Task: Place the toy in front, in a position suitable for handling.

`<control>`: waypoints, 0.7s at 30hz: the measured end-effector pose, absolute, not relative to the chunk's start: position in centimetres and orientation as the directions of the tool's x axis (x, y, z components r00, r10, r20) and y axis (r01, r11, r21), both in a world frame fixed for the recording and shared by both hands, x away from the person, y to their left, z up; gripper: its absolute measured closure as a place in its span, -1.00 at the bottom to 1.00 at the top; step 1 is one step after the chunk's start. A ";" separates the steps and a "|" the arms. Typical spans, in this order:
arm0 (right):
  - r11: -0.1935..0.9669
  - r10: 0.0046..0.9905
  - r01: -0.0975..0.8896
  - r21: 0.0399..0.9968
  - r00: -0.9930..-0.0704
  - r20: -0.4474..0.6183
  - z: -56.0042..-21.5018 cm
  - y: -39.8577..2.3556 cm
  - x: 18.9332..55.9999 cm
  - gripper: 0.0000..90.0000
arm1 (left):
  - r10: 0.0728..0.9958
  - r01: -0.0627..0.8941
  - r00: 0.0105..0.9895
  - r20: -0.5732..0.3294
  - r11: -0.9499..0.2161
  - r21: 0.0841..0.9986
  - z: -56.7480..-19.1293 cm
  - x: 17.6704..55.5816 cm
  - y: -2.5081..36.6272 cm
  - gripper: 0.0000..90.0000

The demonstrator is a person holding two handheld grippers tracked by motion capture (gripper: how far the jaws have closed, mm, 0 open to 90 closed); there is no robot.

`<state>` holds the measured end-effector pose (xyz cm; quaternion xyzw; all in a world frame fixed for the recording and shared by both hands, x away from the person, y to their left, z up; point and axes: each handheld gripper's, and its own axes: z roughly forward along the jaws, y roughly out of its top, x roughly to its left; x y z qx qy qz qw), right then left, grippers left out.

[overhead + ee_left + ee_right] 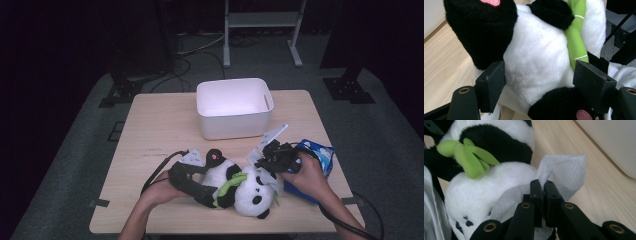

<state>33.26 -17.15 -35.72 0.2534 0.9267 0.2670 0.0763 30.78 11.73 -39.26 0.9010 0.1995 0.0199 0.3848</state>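
Wooden table point(155, 130): panda point(240, 187), bin point(234, 107), perhaps tissue-pack point(315, 155).

The blue packet point(315, 155) sits half hidden behind the right hand point(305, 172), contents seemingly tissues.

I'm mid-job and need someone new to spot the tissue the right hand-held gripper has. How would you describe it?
Start at the white bin at the far middle of the wooden table, then come toward the near edge to the toy panda. The tissue is the thin white dimpled sheet against the panda's head, pinched in the right hand-held gripper; unlike the fur, it is flat and papery.
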 end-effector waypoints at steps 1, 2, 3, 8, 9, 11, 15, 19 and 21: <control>0.732 0.510 0.428 0.530 -0.860 -0.009 -35.7 -17.0 33.2 0.90 | 0.375 0.345 0.919 -0.119 -0.624 0.701 -39.3 30.8 11.7 -0.45; 0.732 0.510 0.428 0.530 -0.860 -0.009 -35.7 -17.0 33.2 0.90 | 0.374 0.345 0.920 -0.119 -0.626 0.700 -39.2 30.8 11.8 -0.45; 0.733 0.508 0.427 0.529 -0.861 -0.009 -35.6 -17.0 33.2 0.90 | 0.374 0.345 0.920 -0.120 -0.625 0.700 -39.3 30.8 11.8 -0.45; 0.712 0.517 0.443 0.546 -0.856 0.020 -35.6 -17.8 33.2 0.91 | 0.376 0.347 0.919 -0.121 -0.623 0.701 -39.3 30.7 11.7 -0.45; 0.707 0.519 0.446 0.549 -0.854 0.026 -35.6 -17.9 33.2 0.90 | 0.376 0.347 0.919 -0.121 -0.624 0.700 -39.3 30.7 11.7 -0.45; 0.701 0.516 0.448 0.556 -0.856 0.039 -35.7 -18.1 33.1 0.90 | 0.374 0.347 0.919 -0.121 -0.625 0.699 -39.3 30.7 11.7 -0.45; 0.688 0.508 0.451 0.568 -0.859 0.067 -35.6 -18.5 32.8 0.90 | 0.368 0.343 0.922 -0.121 -0.632 0.694 -39.3 30.8 11.8 -0.45; 0.680 0.505 0.452 0.577 -0.860 0.079 -35.5 -19.1 32.2 0.90 | 0.368 0.346 0.922 -0.125 -0.632 0.694 -39.3 30.8 11.8 -0.45; 0.674 0.493 0.448 0.588 -0.865 0.094 -35.6 -19.4 31.8 0.89 | 0.367 0.345 0.922 -0.124 -0.634 0.692 -39.3 30.8 11.8 -0.45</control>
